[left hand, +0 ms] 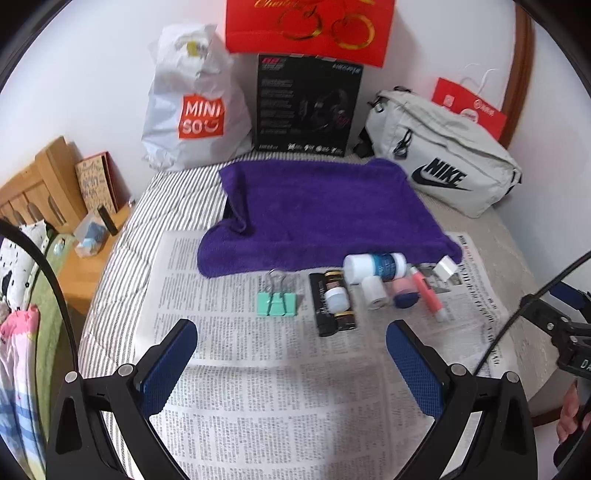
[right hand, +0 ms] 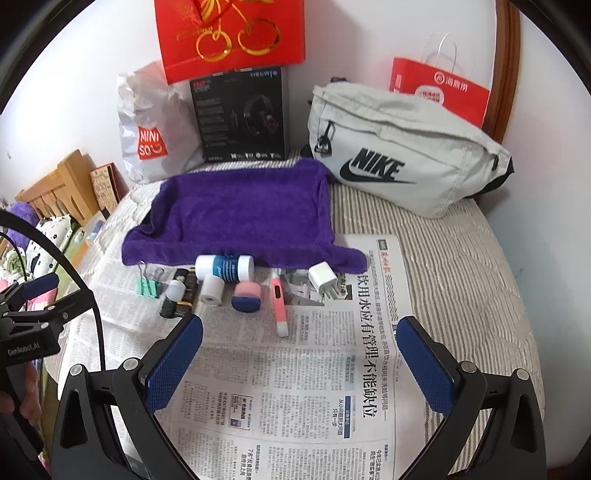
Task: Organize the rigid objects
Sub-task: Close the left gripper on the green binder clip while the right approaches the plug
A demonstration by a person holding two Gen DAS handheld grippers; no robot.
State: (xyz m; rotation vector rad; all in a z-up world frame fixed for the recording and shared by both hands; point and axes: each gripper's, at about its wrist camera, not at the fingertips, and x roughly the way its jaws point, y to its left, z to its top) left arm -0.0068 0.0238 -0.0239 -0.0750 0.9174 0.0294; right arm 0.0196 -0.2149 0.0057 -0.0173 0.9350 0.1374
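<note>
Your left gripper (left hand: 291, 345) and right gripper (right hand: 299, 341) hang spread and empty over the newspaper's (right hand: 295, 387) near half; the small rigid items (right hand: 236, 280) line its far edge, touching the purple towel (right hand: 236, 214), probably awaiting sorting.

One binder clip (left hand: 277, 302), one white charger (right hand: 322, 277), one pink pen (right hand: 279, 303), one purple towel (right hand: 240, 218), three paper bags (right hand: 229, 33)

Both wrist views look forward and down, sharing the newspaper (left hand: 258, 369) (right hand: 295, 387) from nearby.
</note>
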